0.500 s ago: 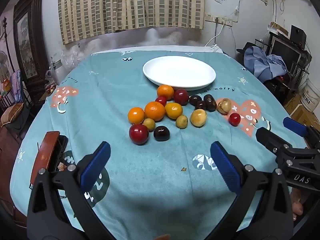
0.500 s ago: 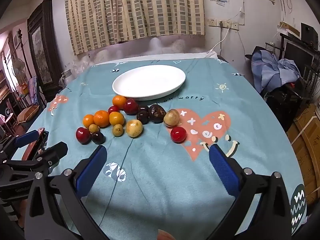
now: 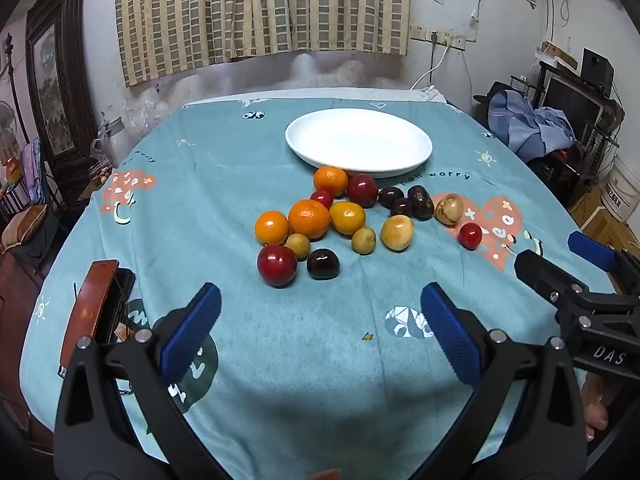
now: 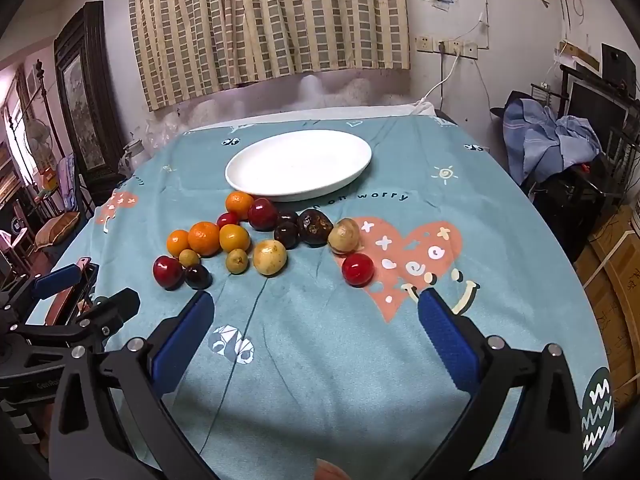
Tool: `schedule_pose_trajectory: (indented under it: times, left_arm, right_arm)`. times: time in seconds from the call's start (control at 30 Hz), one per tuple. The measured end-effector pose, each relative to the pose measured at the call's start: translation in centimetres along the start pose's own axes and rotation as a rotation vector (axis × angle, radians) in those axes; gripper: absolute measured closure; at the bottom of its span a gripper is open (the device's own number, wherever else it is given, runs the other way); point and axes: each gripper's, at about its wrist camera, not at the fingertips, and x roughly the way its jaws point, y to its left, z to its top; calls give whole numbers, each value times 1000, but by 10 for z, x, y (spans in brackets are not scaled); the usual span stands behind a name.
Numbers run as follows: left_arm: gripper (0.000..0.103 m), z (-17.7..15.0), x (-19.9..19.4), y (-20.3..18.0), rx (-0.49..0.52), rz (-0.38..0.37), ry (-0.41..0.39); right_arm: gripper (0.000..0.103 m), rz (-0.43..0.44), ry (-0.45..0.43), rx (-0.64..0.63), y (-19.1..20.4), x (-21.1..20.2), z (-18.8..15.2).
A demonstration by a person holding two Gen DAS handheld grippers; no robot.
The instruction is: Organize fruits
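One white plate (image 3: 359, 143), fifteen fruits (image 3: 308, 218); left gripper (image 3: 320, 330), right gripper (image 4: 316, 334) fingers wide, empty.

checked curtain (image 3: 260, 12) on rear wall, framed pic (image 3: 52, 88) left

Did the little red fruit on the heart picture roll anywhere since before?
No. The small red fruit sits at the same spot on the pink heart, just below the tan fruit, as before.

Both wrist cameras looked forward and downward from the near edge of the teal-clothed bench (image 3: 248, 352). Each sat well back, left view leftward, sharing the white oval plate (image 3: 359, 142) (image 4: 298, 166).
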Motion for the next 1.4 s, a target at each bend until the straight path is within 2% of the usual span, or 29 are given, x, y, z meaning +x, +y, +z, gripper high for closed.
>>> schedule_pose_trajectory:
  times: [1.4]
  left_arm:
    - [2,-3,17,6,-21,-1,44]
  right_arm:
    - [1,3,3,-5,3,-1,0]
